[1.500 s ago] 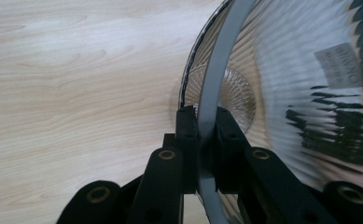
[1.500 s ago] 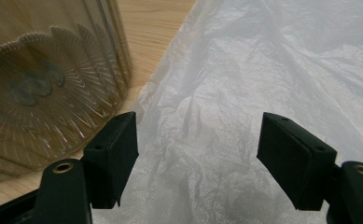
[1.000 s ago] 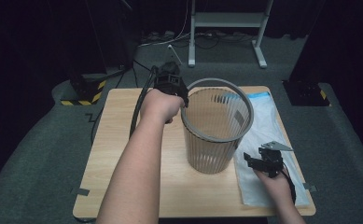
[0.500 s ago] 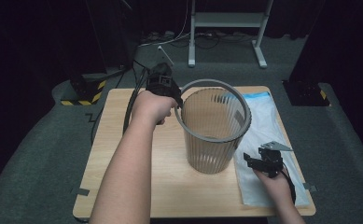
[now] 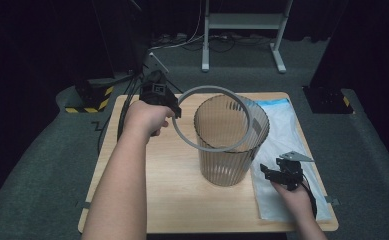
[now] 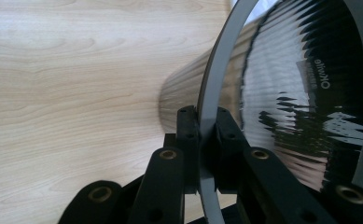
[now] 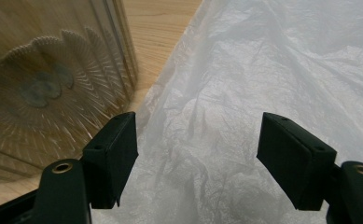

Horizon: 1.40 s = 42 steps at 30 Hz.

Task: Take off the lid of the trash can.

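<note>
Lifted ring now tilts, seemingly clear of bin.

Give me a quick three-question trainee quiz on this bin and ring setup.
1. True or false: the left gripper is shut on the grey ring.
2. What lies under the right gripper? A) a plastic bag B) a towel C) bare wood
3. Fill in: the ring is ____ the bin, tilted over its mouth.

Key:
1. True; its jaws clamp the ring's edge.
2. A; the white plastic bag, with the jaws open above it.
3. Off; lifted clear on the left side.
</note>
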Each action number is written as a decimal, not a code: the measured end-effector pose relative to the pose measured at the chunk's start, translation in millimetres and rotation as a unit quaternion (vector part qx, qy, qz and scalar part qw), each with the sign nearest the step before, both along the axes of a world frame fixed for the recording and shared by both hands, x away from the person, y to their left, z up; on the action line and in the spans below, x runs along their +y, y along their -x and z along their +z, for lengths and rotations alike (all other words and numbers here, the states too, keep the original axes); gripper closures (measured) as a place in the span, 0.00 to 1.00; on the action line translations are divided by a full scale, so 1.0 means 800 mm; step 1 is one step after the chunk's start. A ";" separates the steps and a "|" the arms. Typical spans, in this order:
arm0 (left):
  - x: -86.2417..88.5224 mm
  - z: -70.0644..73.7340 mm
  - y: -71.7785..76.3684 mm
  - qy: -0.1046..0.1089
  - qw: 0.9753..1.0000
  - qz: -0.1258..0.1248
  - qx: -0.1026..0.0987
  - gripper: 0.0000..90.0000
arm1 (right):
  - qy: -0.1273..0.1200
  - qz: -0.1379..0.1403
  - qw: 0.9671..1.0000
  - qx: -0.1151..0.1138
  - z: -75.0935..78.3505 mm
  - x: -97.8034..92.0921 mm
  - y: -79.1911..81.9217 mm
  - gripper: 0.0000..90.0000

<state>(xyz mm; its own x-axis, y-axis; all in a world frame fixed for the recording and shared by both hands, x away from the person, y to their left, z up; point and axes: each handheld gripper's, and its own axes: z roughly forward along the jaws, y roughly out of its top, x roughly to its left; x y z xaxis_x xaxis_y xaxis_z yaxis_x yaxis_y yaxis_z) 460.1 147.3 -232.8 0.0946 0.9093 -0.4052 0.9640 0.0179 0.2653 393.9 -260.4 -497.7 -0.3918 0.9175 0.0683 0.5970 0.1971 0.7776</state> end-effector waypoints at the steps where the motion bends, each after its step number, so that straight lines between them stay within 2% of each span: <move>1: 0.005 -0.001 0.001 -0.001 1.000 0.000 0.001 0.92 | 0.000 0.001 1.000 -0.001 0.001 0.000 0.000 0.31; 8: 0.031 -0.006 0.008 0.010 1.000 0.014 0.003 0.92 | 0.001 0.004 1.000 -0.004 0.002 0.002 0.001 0.31; 10: 0.040 -0.005 0.009 0.012 1.000 0.011 0.004 0.92 | 0.000 0.004 1.000 -0.003 0.001 0.002 0.001 0.31; 21: 0.088 -0.008 0.023 0.016 0.999 0.040 0.006 0.92 | 0.001 0.005 1.000 0.000 0.001 0.003 0.001 0.31; 35: 0.129 -0.008 0.038 0.017 0.998 0.063 0.001 0.92 | 0.004 0.006 1.000 0.001 -0.001 0.004 0.001 0.32; 37: 0.136 -0.008 0.040 0.017 0.998 0.057 0.003 0.92 | 0.003 0.006 1.000 0.002 -0.001 0.005 0.001 0.32; 42: 0.150 -0.012 0.045 0.021 0.998 0.064 0.001 0.92 | 0.006 0.007 1.000 0.001 -0.002 0.005 0.001 0.32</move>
